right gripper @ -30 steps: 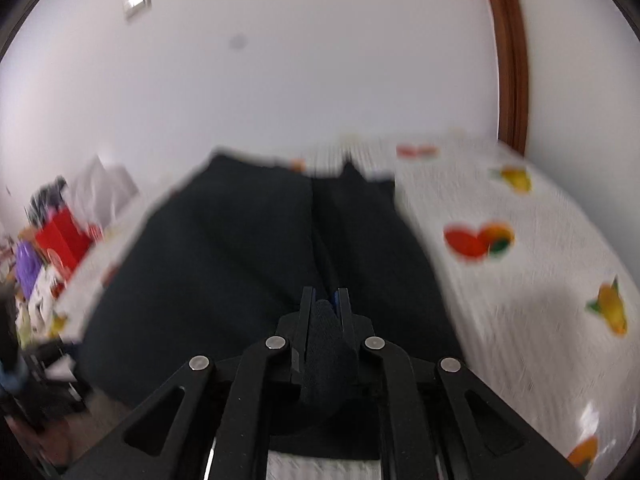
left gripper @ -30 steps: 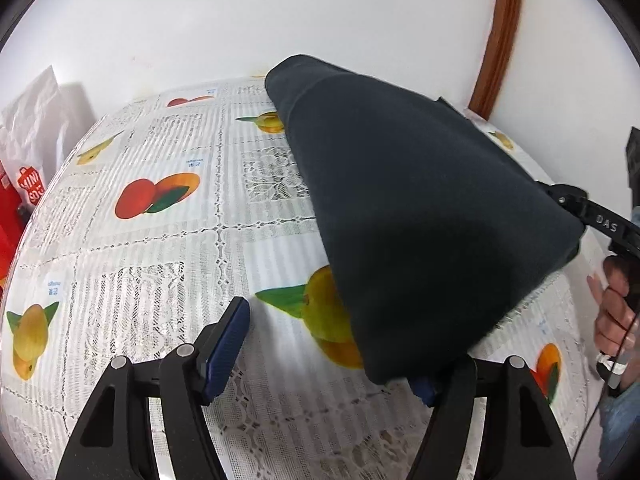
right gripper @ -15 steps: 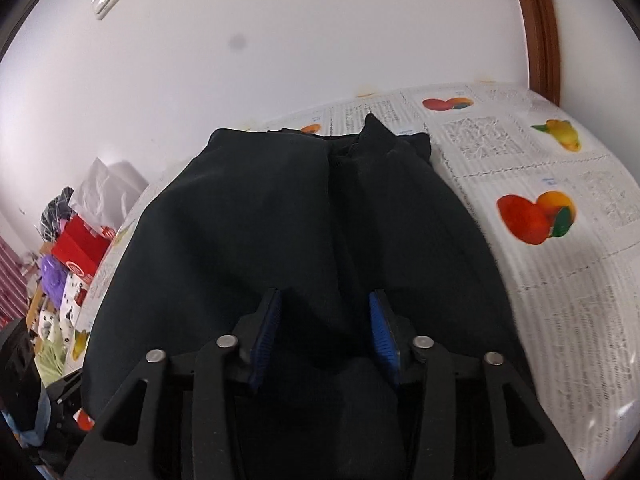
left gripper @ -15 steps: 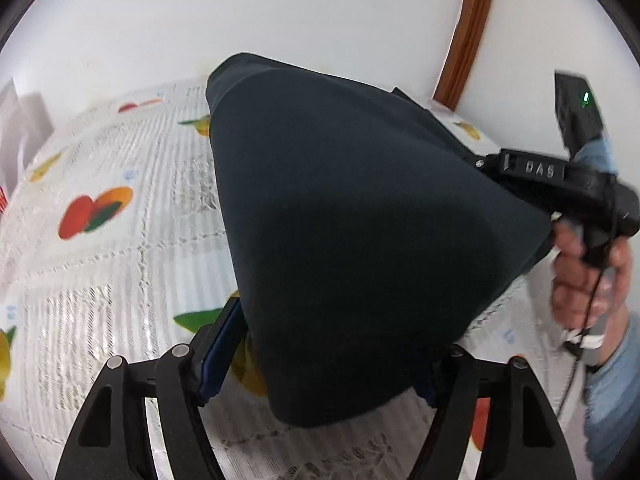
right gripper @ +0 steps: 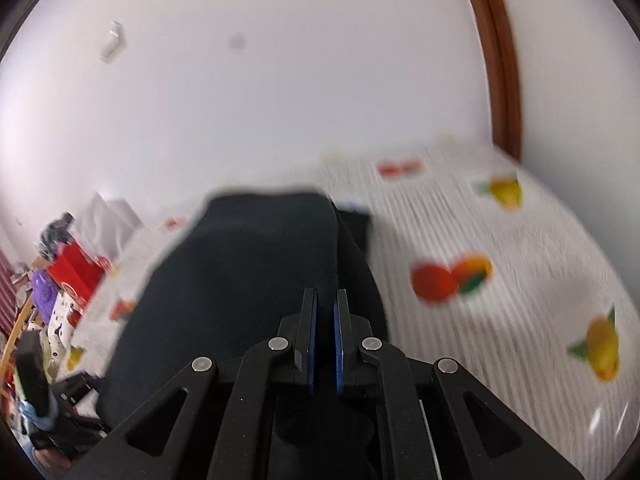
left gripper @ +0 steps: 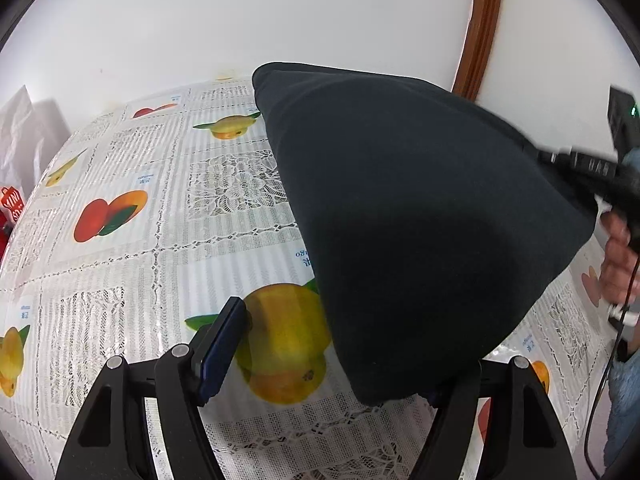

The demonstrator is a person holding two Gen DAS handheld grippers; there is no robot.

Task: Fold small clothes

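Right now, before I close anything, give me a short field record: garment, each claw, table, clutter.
garment: dark garment, one piece, draped in a mound on the table
left claw: left claw wide open, low over the cloth; garment's near corner covers its right finger
right claw: right claw jaws nearly together around a fold of the garment; view blurred, grip not certain
table: fruit-print lace tablecloth against a white wall
clutter: red bag and white bag past the table's far left edge
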